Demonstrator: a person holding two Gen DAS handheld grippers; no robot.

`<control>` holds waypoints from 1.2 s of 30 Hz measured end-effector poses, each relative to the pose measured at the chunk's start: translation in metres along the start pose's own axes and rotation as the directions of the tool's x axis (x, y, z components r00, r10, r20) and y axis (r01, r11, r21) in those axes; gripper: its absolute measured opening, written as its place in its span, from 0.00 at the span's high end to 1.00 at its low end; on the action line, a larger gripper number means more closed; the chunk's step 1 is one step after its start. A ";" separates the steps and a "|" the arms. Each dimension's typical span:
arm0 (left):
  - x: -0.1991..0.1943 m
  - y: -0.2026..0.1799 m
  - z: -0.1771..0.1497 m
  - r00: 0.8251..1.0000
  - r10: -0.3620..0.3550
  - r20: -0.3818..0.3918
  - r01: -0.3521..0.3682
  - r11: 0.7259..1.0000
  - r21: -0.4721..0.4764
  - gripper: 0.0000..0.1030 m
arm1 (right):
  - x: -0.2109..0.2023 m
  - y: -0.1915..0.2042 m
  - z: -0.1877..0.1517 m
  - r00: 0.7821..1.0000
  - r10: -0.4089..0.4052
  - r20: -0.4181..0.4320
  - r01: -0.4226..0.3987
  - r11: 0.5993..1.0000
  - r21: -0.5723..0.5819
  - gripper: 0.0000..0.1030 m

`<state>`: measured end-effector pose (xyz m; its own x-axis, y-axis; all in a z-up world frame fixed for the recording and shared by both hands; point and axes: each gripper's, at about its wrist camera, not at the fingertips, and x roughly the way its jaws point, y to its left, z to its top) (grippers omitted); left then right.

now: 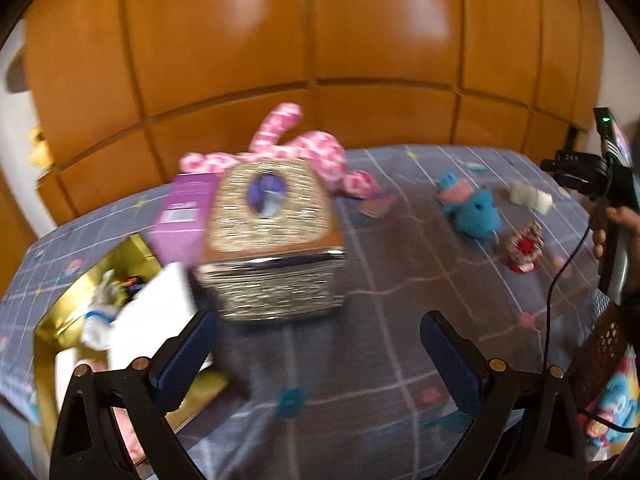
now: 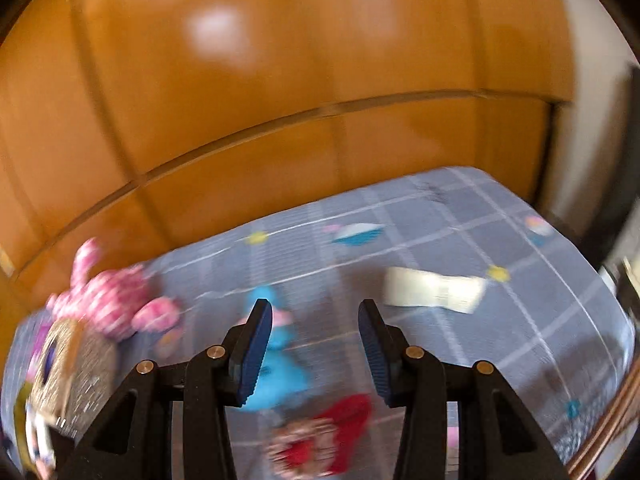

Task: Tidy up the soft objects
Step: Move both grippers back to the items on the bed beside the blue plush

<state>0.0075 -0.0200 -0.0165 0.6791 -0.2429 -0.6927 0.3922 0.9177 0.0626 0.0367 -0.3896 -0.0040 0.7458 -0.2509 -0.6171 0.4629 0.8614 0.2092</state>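
Soft toys lie on a grey checked bedsheet (image 1: 400, 320). A pink-and-white plush rabbit (image 1: 316, 152) rests behind a glittery gold tissue box (image 1: 272, 248). Further right are a blue plush (image 1: 474, 210), a small red-and-white plush (image 1: 524, 248) and a white soft piece (image 1: 532, 196). My left gripper (image 1: 318, 344) is open and holds nothing, just in front of the tissue box. My right gripper (image 2: 316, 344) is open too, hovering above the blue plush (image 2: 284, 376) and the red plush (image 2: 320, 436), touching neither. The white piece (image 2: 432, 288) lies beyond its right finger.
An open gold box (image 1: 60, 320) at the left holds a white plush (image 1: 100, 312). A purple carton (image 1: 180, 216) leans by the tissue box. A wooden headboard (image 1: 320, 60) backs the bed. A hand (image 1: 620, 220) and a black cable (image 1: 552, 300) are at the right edge.
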 end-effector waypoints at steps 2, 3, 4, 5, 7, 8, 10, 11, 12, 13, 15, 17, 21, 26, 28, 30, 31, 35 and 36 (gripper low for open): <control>0.011 -0.013 0.005 0.999 -0.035 -0.020 0.036 0.999 0.020 0.01 | 0.005 -0.023 -0.006 1.000 -0.030 0.008 0.029 0.995 0.094 0.55; 0.016 -0.020 0.007 0.999 -0.046 -0.024 0.047 0.998 0.031 0.01 | 0.011 -0.035 -0.006 0.999 -0.031 -0.042 0.037 0.988 0.148 0.53; 0.021 -0.028 0.010 0.998 -0.059 -0.030 0.061 0.997 0.049 0.01 | 0.013 -0.044 -0.004 0.999 0.010 -0.039 -0.001 0.979 0.205 0.53; 0.026 -0.035 0.012 0.997 -0.072 -0.034 0.074 0.995 0.064 0.01 | 0.011 -0.050 -0.003 1.000 0.017 -0.018 -0.012 0.973 0.231 0.53; 0.038 -0.051 0.018 0.994 -0.100 -0.049 0.105 0.990 0.095 0.03 | 0.009 -0.057 -0.001 1.000 0.024 -0.001 -0.023 0.964 0.264 0.53; 0.043 -0.058 0.021 0.992 -0.116 -0.058 0.122 0.987 0.107 0.04 | 0.011 -0.058 -0.001 0.999 0.039 -0.003 -0.037 0.961 0.275 0.53; 0.054 -0.074 0.027 0.984 -0.157 -0.083 0.167 0.977 0.131 0.11 | 0.013 -0.059 0.000 0.999 0.042 -0.003 -0.040 0.960 0.276 0.53; 0.060 -0.082 0.030 0.980 -0.175 -0.092 0.187 0.972 0.143 0.12 | 0.013 -0.057 0.000 0.999 0.047 -0.002 -0.045 0.961 0.273 0.53; 0.065 -0.090 0.033 0.976 -0.197 -0.097 0.210 0.966 0.152 0.14 | 0.014 -0.058 0.001 0.999 0.054 -0.003 -0.051 0.962 0.270 0.53; 0.069 -0.096 0.036 0.971 -0.216 -0.100 0.229 0.960 0.158 0.17 | 0.012 -0.057 -0.001 0.998 0.057 -0.001 -0.054 0.962 0.268 0.53; 0.079 -0.111 0.044 0.961 -0.252 -0.115 0.269 0.949 0.166 0.22 | 0.008 -0.058 -0.003 0.998 0.059 0.014 -0.061 0.960 0.275 0.53; 0.087 -0.121 0.050 0.951 -0.284 -0.124 0.302 0.939 0.165 0.23 | 0.003 -0.062 -0.004 0.998 0.058 0.030 -0.064 0.954 0.294 0.53; 0.104 -0.149 0.063 0.928 -0.342 -0.145 0.364 0.915 0.173 0.23 | -0.003 -0.076 -0.006 0.996 0.058 0.066 -0.078 0.928 0.365 0.53; 0.118 -0.185 0.071 0.906 -0.386 -0.174 0.417 0.885 0.206 0.23 | -0.007 -0.087 -0.007 0.993 0.069 0.098 -0.105 0.899 0.426 0.53; 0.123 -0.201 0.072 0.898 -0.398 -0.189 0.434 0.874 0.221 0.23 | -0.010 -0.093 -0.009 0.990 0.078 0.117 -0.123 0.883 0.452 0.53; 0.129 -0.214 0.073 0.892 -0.407 -0.198 0.446 0.864 0.233 0.23 | -0.011 -0.099 -0.010 0.988 0.082 0.134 -0.137 0.866 0.481 0.49; 0.132 -0.221 0.073 0.890 -0.409 -0.203 0.450 0.859 0.243 0.23 | -0.011 -0.103 -0.011 0.986 0.085 0.141 -0.145 0.854 0.500 0.49; 0.145 -0.244 0.073 0.882 -0.413 -0.227 0.463 0.847 0.261 0.23 | -0.006 -0.114 -0.015 0.984 0.114 0.140 -0.173 0.815 0.553 0.48; 0.149 -0.249 0.073 0.882 -0.412 -0.227 0.464 0.845 0.266 0.23 | -0.005 -0.115 -0.015 0.983 0.121 0.139 -0.179 0.811 0.558 0.48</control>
<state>0.0562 -0.3071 -0.0825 0.2963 -0.5214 -0.8002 0.8112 0.5796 -0.0773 -0.0276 -0.4807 -0.0364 0.8556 -0.2043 -0.4757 0.5093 0.4965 0.7029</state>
